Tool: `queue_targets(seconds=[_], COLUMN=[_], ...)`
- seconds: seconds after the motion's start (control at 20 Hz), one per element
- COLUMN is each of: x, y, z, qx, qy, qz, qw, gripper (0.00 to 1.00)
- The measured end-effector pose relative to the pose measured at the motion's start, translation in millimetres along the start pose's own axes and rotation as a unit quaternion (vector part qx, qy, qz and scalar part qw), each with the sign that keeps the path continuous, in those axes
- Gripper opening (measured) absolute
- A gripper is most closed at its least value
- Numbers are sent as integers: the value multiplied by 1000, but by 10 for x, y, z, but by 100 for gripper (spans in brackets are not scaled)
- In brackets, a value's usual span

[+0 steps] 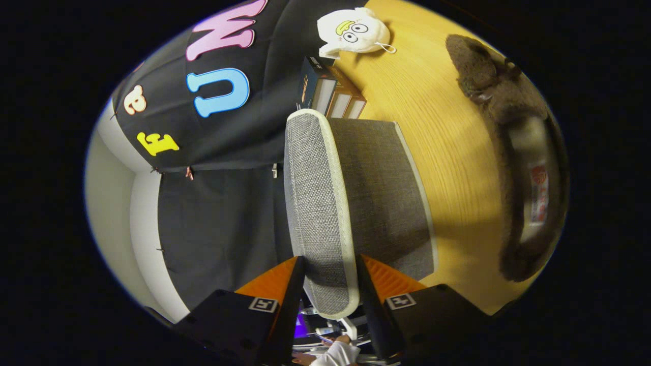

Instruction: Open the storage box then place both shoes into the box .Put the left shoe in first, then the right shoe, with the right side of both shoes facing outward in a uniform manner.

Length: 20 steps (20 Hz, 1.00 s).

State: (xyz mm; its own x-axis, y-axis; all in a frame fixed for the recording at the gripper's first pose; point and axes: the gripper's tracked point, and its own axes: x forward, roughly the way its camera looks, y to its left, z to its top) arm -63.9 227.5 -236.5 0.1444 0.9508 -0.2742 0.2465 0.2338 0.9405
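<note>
The gripper [330, 284] has its two orange-faced fingers closed on the grey fabric lid [315, 203] of the storage box [386, 198], the lid's white-trimmed edge pinched between them and lifted at 12 o'clock. At 2 o'clock a brown furry shoe [513, 168] lies well apart on the wooden table [452, 147]. Beyond the box, small cartons [330, 94] and a white plush toy [353, 31] stand near 12 o'clock.

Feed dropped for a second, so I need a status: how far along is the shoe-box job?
Done: nothing is finished yet. In hand: the gripper has both fingers clamped on the storage box lid, which looks partly lifted. Left: finish opening, then load the left shoe, then the right. A brown furry shoe lies on the table beside the box.
</note>
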Motion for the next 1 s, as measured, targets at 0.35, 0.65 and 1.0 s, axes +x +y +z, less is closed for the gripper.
queue_targets(seconds=[0.35, 0.65, 1.0], x=[-10, 2, -48], y=[106, 199, 553], z=[-19, -51, -79], qx=[31, 27, 9], qy=[25, 30, 29], qz=[12, 5, 11], qw=[999, 999, 999], gripper=[30, 6, 6])
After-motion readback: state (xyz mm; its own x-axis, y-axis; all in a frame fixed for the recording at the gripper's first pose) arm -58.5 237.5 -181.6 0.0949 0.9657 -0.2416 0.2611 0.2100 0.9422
